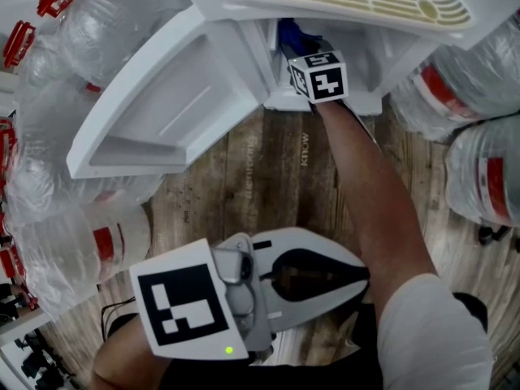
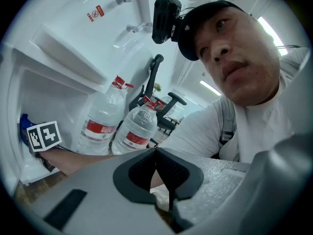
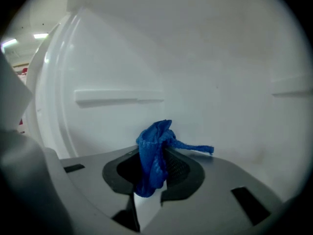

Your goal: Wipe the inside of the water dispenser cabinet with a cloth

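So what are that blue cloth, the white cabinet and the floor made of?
The cloth looks like woven fabric, maybe microfibre: fine mesh texture, limp folds. The cabinet seems moulded plastic: smooth, matt white, with ribs. The floor shows wood grain, possibly laminate.

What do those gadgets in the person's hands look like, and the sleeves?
Both are pale grey, wedge-shaped shells: left gripper, right gripper. Each has black-lined jaws and a white cube with black square markers. A green light glows on the left. The sleeve is short and white.

Knitted-looking blue cloth (image 3: 154, 155), smooth white plastic cabinet (image 3: 195, 58), wood-grain floor (image 1: 268, 161).
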Demonstrator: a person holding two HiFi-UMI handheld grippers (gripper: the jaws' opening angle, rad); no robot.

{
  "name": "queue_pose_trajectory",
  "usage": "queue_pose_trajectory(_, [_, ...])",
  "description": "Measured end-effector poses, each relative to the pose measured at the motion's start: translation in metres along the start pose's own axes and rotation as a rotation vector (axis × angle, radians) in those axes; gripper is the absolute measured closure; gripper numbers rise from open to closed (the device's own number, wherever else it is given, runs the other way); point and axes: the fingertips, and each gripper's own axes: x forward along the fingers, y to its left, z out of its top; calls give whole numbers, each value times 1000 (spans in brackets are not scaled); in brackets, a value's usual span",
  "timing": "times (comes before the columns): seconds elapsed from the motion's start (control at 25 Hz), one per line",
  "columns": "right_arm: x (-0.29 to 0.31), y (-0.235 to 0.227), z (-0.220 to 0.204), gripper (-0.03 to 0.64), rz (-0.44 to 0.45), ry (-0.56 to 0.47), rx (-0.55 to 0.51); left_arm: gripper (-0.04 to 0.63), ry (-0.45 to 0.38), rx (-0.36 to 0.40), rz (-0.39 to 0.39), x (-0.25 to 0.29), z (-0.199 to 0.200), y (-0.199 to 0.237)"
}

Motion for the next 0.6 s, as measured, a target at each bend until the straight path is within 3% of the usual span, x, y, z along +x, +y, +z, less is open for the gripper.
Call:
queue_pose_trajectory(0.44, [-57,51,-9,531,124,-73,-107,592,-17,-47,3,9,0,7])
queue_pose_trajectory(0.6, [-66,35,8,531,116,-125,-83,592,-14,-53,2,14,0,10])
